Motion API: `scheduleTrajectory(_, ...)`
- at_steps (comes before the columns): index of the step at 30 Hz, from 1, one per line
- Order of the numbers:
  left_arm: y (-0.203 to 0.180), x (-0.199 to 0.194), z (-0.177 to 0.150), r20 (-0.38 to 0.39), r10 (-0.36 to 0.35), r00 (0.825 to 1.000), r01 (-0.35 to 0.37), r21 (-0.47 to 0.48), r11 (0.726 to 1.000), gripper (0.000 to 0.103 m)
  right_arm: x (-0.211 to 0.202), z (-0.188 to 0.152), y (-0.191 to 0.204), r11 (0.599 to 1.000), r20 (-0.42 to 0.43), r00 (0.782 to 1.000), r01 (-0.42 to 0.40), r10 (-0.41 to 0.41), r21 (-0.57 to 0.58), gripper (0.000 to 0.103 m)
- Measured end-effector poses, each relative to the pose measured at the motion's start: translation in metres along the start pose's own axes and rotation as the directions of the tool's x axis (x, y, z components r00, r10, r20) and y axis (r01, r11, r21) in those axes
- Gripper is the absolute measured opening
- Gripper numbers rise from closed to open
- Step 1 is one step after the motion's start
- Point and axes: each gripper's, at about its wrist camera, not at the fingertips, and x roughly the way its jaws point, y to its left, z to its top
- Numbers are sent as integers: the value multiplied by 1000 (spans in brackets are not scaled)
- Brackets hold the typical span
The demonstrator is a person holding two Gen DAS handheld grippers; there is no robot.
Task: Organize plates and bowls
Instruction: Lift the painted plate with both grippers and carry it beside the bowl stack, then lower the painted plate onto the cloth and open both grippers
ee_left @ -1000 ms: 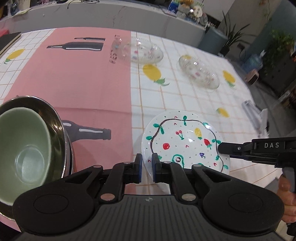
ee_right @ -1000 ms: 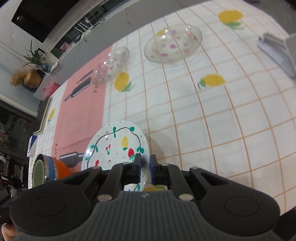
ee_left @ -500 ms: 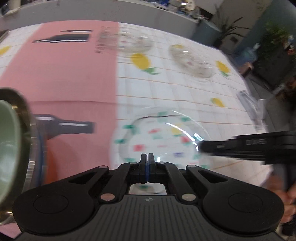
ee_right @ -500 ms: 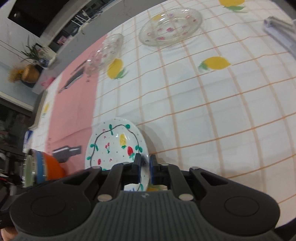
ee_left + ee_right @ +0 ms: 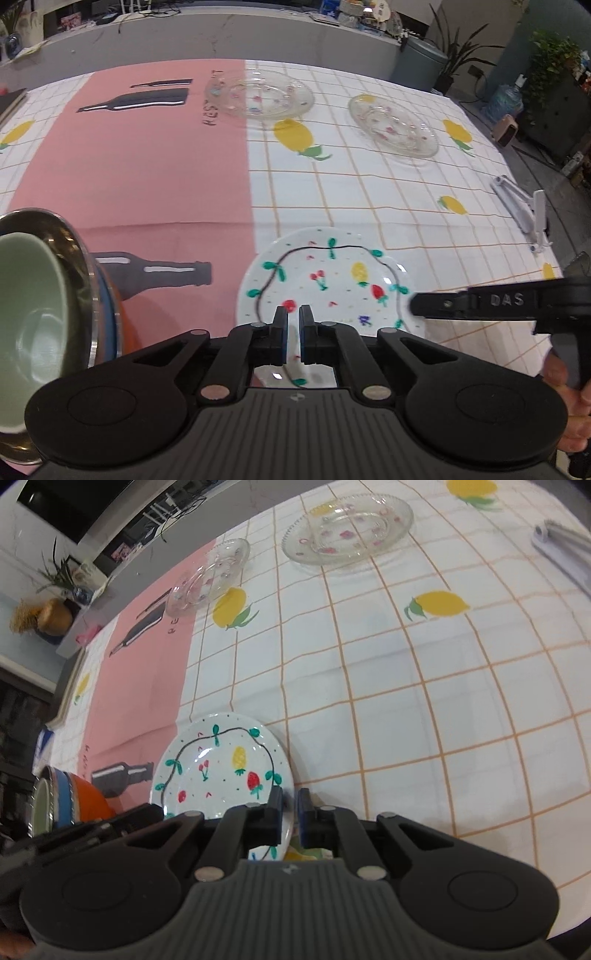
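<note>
Right now my right gripper (image 5: 290, 805) pinches the painted plate's (image 5: 325, 277) right rim, jaws easing apart; the plate sits face up, roughly level, on the worktop (image 5: 369, 192). My left gripper (image 5: 291, 325) stands slightly parted over its near edge, gripping nothing.

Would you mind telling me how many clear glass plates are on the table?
2: one glass plate at the pink panel's far edge, another to its right on the white checks. None seems hidden.
</note>
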Motion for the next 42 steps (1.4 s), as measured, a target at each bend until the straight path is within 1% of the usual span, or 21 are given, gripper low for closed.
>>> scheduleTrajectory(1, 0, 0, 0, -3, 25, 1000, -25, 7, 1000, 12, -1, -1, 2, 1000, 4, 1000, 4, -4, -9, 11)
scheduleTrajectory(3, 0, 1, -1, -11, 67, 998, -66, 29, 997, 19, -2, -2, 1, 1000, -1, 1000, 5, -5, -4, 11)
scheduleTrajectory(7, -1, 4, -5, -20, 125, 992, -123, 57, 991, 22, -2, -6, -2, 999, -9, 1000, -13, 13, 32, 12)
scheduleTrajectory(9, 2, 7, -8, -27, 133, 991, -132, 49, 990, 25, -1, -9, -4, 999, -13, 1000, -24, 24, 48, 12)
scheduleTrajectory(10, 3, 8, -9, -30, 126, 992, -125, 44, 991, 27, -1, -10, -5, 998, -16, 999, -29, 30, 55, 12)
scheduleTrajectory(13, 5, 12, -11, -33, 101, 994, -101, 18, 995, 29, 0, -12, -7, 997, -14, 999, -43, 44, 67, 18)
scheduleTrajectory(16, 4, 13, -11, -22, 95, 995, -94, 15, 995, 31, 0, -13, -5, 997, -9, 999, -42, 43, 62, 18)
scheduleTrajectory(18, 5, 14, -10, -28, 88, 996, -88, 8, 996, 31, 0, -13, -5, 998, -5, 999, -41, 41, 55, 14)
scheduleTrajectory(19, 4, 14, -10, -29, 88, 996, -88, 5, 996, 30, 1, -13, -5, 998, -4, 999, -39, 39, 52, 10)
scheduleTrajectory(20, 5, 15, -9, -28, 83, 996, -83, 2, 997, 30, 1, -13, -5, 998, -2, 999, -33, 33, 50, 8)
scheduleTrajectory(25, 10, 16, -8, -33, 40, 999, -41, -36, 999, 25, -2, -13, -11, 997, 8, 1000, -27, 26, 68, 8)
scheduleTrajectory(29, 10, 17, -5, -40, 35, 999, -37, -42, 998, 25, -2, -11, -11, 997, -3, 1000, -27, 27, 71, 8)
scheduleTrajectory(30, 10, 17, -5, -42, 37, 998, -39, -39, 998, 25, -3, -11, -11, 997, -5, 1000, -27, 27, 71, 9)
scheduleTrajectory(31, 9, 16, -4, -43, 38, 998, -40, -35, 999, 25, -4, -10, -11, 997, -3, 1000, -23, 23, 69, 12)
scheduleTrajectory(35, 9, 4, 2, -19, 37, 999, -37, -27, 999, 25, -15, -7, -9, 999, 33, 999, 5, -6, 35, 12)
scheduleTrajectory(39, 7, -11, 19, 5, 28, 1000, -28, -14, 1000, 25, -28, 1, -6, 1000, 68, 998, 18, -18, 9, 14)
scheduleTrajectory(41, 6, -18, 30, 18, 24, 1000, -24, -6, 1000, 25, -35, 8, -4, 1000, 90, 996, 19, -19, 2, 23)
scheduleTrajectory(42, 6, -21, 37, 26, 18, 999, -18, -3, 1000, 25, -37, 12, -3, 1000, 98, 995, 19, -19, 0, 24)
